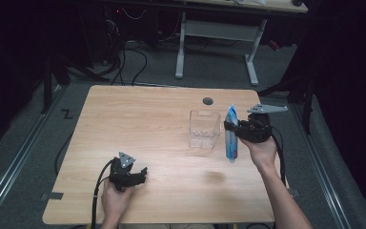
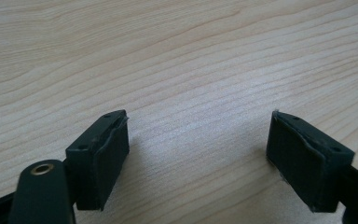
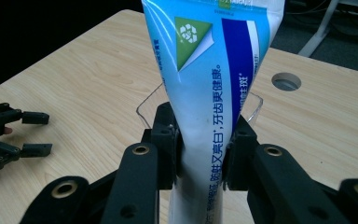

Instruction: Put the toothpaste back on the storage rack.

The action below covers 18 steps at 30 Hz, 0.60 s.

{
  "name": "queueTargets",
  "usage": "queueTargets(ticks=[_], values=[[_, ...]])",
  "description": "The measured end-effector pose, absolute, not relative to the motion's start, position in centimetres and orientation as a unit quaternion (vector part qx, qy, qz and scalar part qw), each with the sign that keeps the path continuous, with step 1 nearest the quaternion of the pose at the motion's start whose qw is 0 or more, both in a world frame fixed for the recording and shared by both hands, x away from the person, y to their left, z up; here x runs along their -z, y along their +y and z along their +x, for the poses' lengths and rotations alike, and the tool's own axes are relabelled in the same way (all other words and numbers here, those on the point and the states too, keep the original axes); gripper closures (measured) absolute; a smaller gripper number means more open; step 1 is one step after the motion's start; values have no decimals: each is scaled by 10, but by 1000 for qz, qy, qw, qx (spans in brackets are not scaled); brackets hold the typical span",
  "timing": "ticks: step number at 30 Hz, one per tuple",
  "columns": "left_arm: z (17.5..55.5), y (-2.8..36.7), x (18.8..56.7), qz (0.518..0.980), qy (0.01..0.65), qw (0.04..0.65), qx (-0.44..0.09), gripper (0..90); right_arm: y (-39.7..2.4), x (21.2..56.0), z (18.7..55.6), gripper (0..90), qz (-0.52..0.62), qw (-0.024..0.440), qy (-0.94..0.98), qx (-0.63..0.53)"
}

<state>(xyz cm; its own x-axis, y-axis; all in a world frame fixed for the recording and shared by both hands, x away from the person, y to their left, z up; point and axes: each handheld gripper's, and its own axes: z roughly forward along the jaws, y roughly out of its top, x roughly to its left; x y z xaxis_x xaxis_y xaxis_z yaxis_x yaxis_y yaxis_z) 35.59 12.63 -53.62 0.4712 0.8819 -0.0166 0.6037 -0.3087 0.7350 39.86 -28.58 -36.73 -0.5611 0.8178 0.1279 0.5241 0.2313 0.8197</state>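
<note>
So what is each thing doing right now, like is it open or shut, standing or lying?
Toothpaste tube: upright, clamped between the right tool's jaws, beside the container.
Clear plastic container: upright on the table, open at the top, looks empty.
Right tool: shut on the toothpaste tube.
Left tool: open, nothing between its jaws, low over the table.

Light wooden table (image 1: 138, 119) with rounded corners, pale grain running across, round cable hole (image 1: 208, 101) near its far edge, clear plastic box (image 1: 203, 129) standing open-topped on the right half, just this side of the hole, grey floor around it
</note>
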Motion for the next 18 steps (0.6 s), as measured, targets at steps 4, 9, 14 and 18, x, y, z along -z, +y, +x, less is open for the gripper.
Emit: queueTargets(ticks=[4, 9, 14, 18], values=[[356, 126, 536, 784, 474, 348, -200, 214, -283, 365, 400, 710, 433, 169, 768, -441], [356, 126, 536, 784, 474, 348, -200, 214, -278, 360, 403, 710, 426, 171, 769, -445], [356, 126, 536, 784, 474, 348, -200, 213, -273, 355, 407, 711, 424, 173, 767, -449], [356, 126, 536, 784, 474, 348, -200, 213, -266, 350, 412, 711, 418, 174, 772, -445]])
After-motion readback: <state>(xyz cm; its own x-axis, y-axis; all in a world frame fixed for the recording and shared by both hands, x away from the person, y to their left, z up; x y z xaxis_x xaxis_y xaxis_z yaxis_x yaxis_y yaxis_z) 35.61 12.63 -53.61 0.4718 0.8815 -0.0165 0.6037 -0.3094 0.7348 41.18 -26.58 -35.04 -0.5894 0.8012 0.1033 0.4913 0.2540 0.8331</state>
